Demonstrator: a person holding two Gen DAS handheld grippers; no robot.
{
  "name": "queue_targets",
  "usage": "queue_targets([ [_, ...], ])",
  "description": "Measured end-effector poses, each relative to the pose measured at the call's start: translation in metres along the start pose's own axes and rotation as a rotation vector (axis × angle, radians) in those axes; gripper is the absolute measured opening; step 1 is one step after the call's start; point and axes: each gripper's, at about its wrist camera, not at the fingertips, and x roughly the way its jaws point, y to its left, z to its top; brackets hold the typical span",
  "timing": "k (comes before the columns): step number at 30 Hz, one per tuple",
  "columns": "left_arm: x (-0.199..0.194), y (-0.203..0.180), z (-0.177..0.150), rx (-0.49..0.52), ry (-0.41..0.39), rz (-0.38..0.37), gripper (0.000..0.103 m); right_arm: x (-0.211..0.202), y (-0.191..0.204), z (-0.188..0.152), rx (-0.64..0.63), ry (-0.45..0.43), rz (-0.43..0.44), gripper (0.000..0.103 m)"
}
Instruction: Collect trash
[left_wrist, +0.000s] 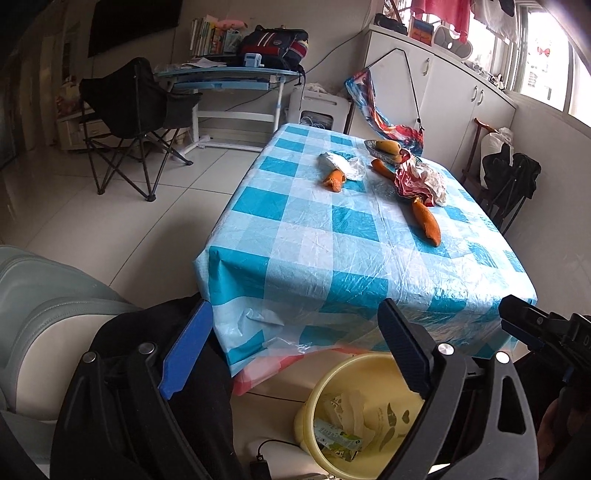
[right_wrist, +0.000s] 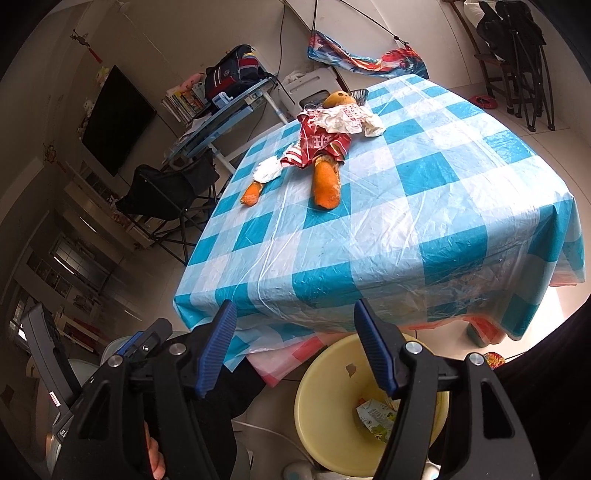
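Both grippers, left (left_wrist: 295, 354) and right (right_wrist: 295, 349), spread, empty, above bin (left_wrist: 332, 373). Risk: wrappers (left_wrist: 417, 181) tangled with carrots (left_wrist: 426, 219); pinch drags food into bin or snags tablecloth (left_wrist: 351, 258).

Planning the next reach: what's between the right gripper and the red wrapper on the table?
Bare checked tablecloth; only the orange peel sits beside the wrapper, per the right wrist view.
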Motion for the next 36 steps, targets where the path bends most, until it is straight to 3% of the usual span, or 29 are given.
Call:
queue_targets([
  [36,0.0002,0.0082,0.0013,-0.02,-0.012,0.045,0.089,0.0,0.0042,0.0022,-0.013,-0.002,-0.003,0.064],
])
